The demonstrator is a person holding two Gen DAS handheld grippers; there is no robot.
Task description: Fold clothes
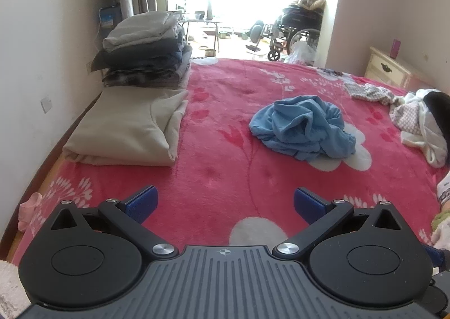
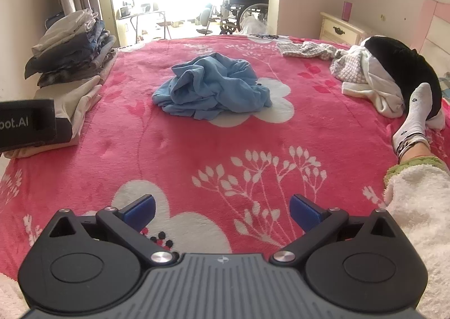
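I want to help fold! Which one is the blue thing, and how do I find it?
Look at the big pink flowered blanket covering the bed. Near its middle lies the blue garment, by a white flower. It is the only blue, crumpled heap; the clothes stack at the left is folded.

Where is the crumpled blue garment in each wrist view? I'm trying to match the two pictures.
Left wrist view: the crumpled blue garment lies right of centre, mid-height, on the pink blanket.
Right wrist view: the same garment sits just left of centre, higher up.
Shared landmark: the folded clothes stack at the left.
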